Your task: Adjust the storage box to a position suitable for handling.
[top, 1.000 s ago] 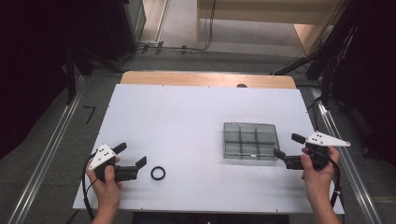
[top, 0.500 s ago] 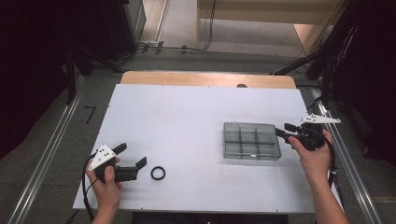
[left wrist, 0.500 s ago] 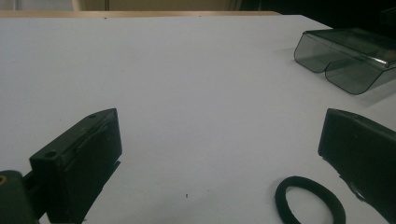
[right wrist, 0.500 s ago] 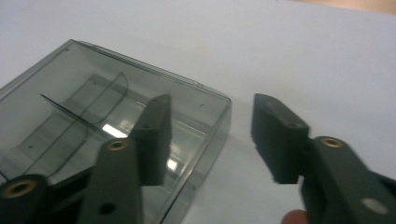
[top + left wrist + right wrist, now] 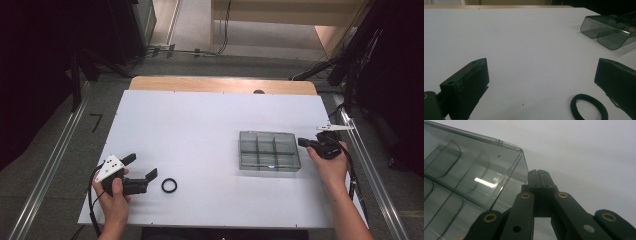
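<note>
A clear grey box (image 5: 269, 151) with several compartments lies right of the table's middle. My right gripper (image 5: 303, 142) is at its right edge, and in the right gripper view it (image 5: 539, 173) is shut with nothing between the jaws, its tip beside the box (image 5: 474, 177) wall. A black ring (image 5: 169, 185) lies flat near the front left. My left gripper (image 5: 141, 167) rests just left of it, open. In the left gripper view the ring (image 5: 585, 96) lies by the right jaw of that gripper (image 5: 541, 67), and the box (image 5: 609, 27) shows far off.
The white table top (image 5: 200, 130) has a wooden strip (image 5: 220, 84) along its far edge. Metal rails (image 5: 50, 165) run along both sides on the floor. Dark equipment and cables stand beyond the far edge.
My right gripper has moved away from the table's right edge, forward and left, up to the box's right side. The left gripper and the ring have stayed put.
</note>
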